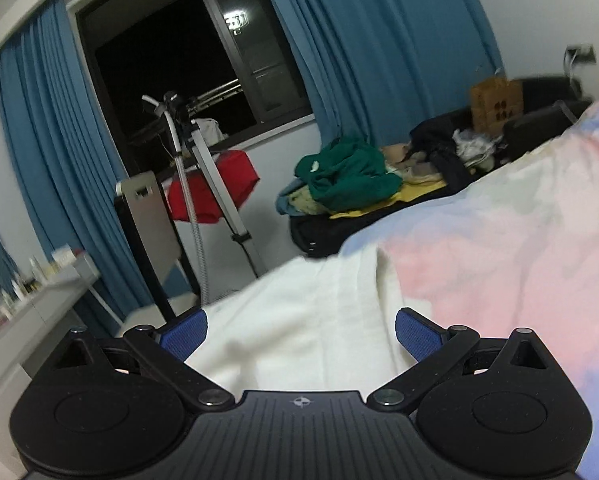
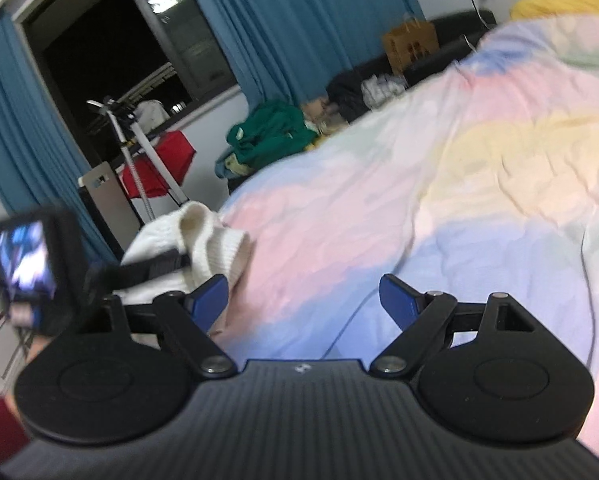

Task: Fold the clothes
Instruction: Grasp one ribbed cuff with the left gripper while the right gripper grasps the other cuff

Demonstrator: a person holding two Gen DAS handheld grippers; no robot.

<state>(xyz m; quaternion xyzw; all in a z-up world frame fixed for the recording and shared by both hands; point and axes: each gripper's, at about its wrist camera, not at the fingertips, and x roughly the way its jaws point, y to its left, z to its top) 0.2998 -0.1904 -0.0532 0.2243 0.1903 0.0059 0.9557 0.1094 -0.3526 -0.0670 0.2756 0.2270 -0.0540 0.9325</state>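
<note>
Left wrist view: left gripper (image 1: 301, 320) wide open, blue fingertips (image 1: 417, 334) far apart. White sweater (image 1: 291, 344) right under it, lying between the two fingers, soft and crumpled. Not pinched by either finger here. Spread over the near edge of the bed, on top of a bed cover (image 1: 499, 260) with pink, blue and pale yellow patches.

Farther back, a pile of green clothes (image 1: 347, 176) on a dark couch, with yellow cloth beneath. Beside the pile, more dark clothes and a brown paper bag (image 1: 495, 102) standing up. Red cloth (image 1: 215, 184) hanging on a stand near the window (image 1: 159, 60). Black outside the glass. Blue curtains (image 1: 379, 40) on both sides. Grey chair back (image 1: 147, 220) near the red cloth, and a desk (image 1: 59, 292) with small things on it at the far left, too blurry to name.

Right wrist view: right gripper (image 2: 303, 286) wide open too, nothing between its fingers. Hanging over the pink and blue part of the bed cover. White sweater to its left, bunched up at the bed's edge, ribbed cuff showing. Left gripper there as well, with a dark finger across the sweater and a small lit screen behind. Cannot tell from this side whether touching or just above.
</note>
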